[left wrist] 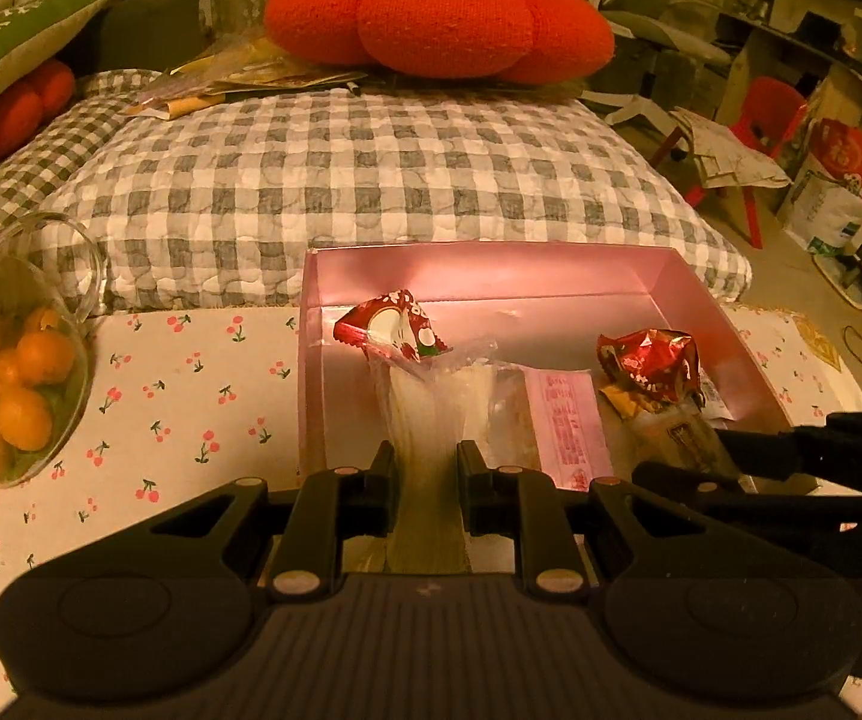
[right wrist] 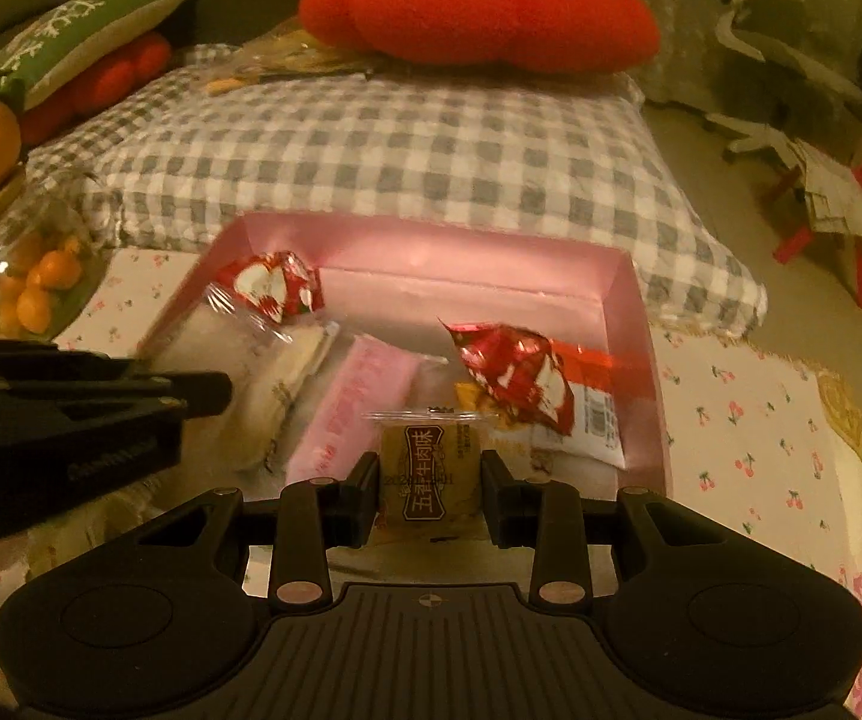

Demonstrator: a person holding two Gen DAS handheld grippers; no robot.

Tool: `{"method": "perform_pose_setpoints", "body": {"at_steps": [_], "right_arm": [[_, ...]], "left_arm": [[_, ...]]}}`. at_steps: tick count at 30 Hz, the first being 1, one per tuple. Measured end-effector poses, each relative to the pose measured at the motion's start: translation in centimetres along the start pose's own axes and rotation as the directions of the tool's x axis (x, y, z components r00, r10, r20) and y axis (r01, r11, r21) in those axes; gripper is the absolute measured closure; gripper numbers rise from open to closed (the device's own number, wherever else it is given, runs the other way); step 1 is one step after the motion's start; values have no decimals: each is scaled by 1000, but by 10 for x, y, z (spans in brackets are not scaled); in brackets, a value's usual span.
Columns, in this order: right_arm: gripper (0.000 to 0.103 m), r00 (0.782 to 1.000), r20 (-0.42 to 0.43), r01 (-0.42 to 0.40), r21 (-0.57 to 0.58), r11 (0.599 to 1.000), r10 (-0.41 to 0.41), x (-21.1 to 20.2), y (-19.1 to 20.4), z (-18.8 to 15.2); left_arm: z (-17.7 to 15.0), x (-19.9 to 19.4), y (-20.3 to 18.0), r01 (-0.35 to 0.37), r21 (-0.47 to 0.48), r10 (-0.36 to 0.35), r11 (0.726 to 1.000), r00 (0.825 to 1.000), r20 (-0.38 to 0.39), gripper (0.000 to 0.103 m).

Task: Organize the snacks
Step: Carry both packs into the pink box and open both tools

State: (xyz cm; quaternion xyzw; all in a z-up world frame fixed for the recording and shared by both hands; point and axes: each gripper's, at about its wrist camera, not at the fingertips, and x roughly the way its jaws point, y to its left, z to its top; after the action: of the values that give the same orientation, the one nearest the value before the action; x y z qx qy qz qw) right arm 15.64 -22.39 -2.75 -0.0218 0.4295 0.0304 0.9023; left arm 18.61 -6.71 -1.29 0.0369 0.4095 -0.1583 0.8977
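My left black plastic two-finger gripper [left wrist: 426,474] has a ribbed matte base plate behind the fingers, with a smooth round bulge at either side. Black linkage bars run forward to the blocky fingers [left wrist: 380,483], pinned by pale round rivets. My right black plastic gripper [right wrist: 431,489] is built alike, with a small crosshair mark centred on its ribbed plate.

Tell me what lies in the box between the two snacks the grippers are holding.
A flat pink packet lies between the left gripper's clear-wrapped snack and the right gripper's brown-labelled snack, inside the pink box. The right wrist view shows it best.
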Motion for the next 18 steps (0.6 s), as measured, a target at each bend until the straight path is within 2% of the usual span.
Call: {"method": "perform_pose_setpoints", "body": {"at_steps": [5, 14, 17, 18], "right_arm": [[70, 1000, 12, -24, 8, 1000, 24, 1, 2, 5], [70, 1000, -1, -7, 16, 1000, 7, 13, -6, 3], [70, 1000, -5, -13, 32, 999, 13, 15, -11, 1], [68, 1000, -3, -14, 38, 999, 15, 15, -12, 0]], "left_arm": [[4, 4, 4, -7, -13, 7, 1000, 1000, 2, 85], [6, 16, 16, -18, -34, 18, 999, 1000, 0, 85], [5, 16, 17, -1, -58, 2, 998, 1000, 2, 83], [5, 14, 17, 0, -63, 0, 998, 1000, 6, 78]]}}
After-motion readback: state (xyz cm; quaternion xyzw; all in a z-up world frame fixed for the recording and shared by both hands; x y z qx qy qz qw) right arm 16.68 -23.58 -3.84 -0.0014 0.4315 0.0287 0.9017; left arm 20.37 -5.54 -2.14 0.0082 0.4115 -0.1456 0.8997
